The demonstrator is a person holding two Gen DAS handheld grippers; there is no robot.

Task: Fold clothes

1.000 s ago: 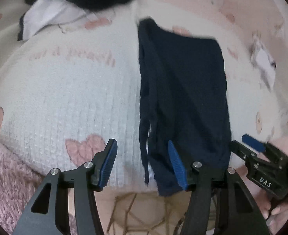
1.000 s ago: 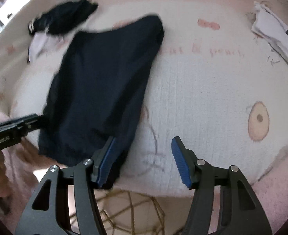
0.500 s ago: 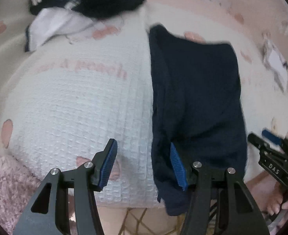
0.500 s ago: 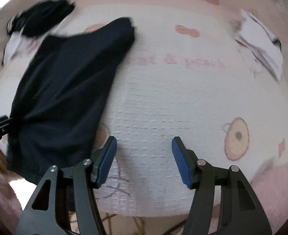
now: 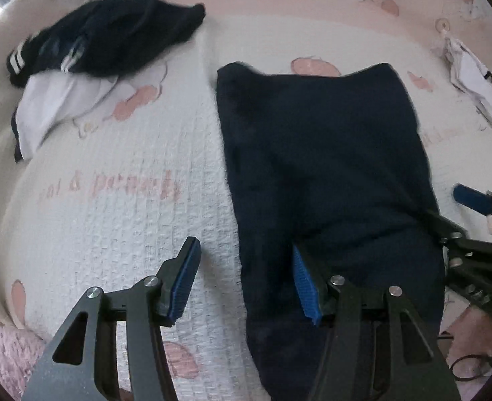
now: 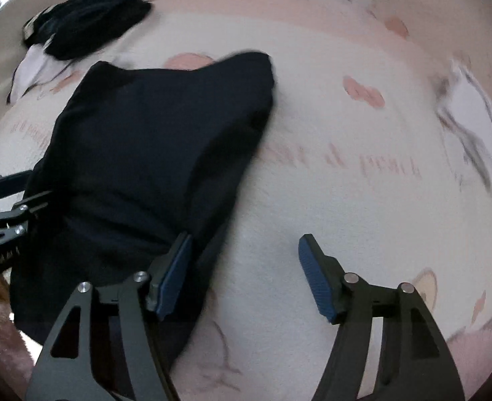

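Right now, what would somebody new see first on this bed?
First, the big navy garment lying long and flat across the middle of the white and pink blanket. A dark and white clothes heap sits at the far left, and a small white garment far right.

Left wrist cam: sits behind left gripper, looks steeply down along its fingers, close above the bedspread. Right wrist cam: same setup behind right gripper, also steep and close. Both views share the dark garment, the pile of clothes at far left, white item far right. Each cam catches the other gripper at frame edge.
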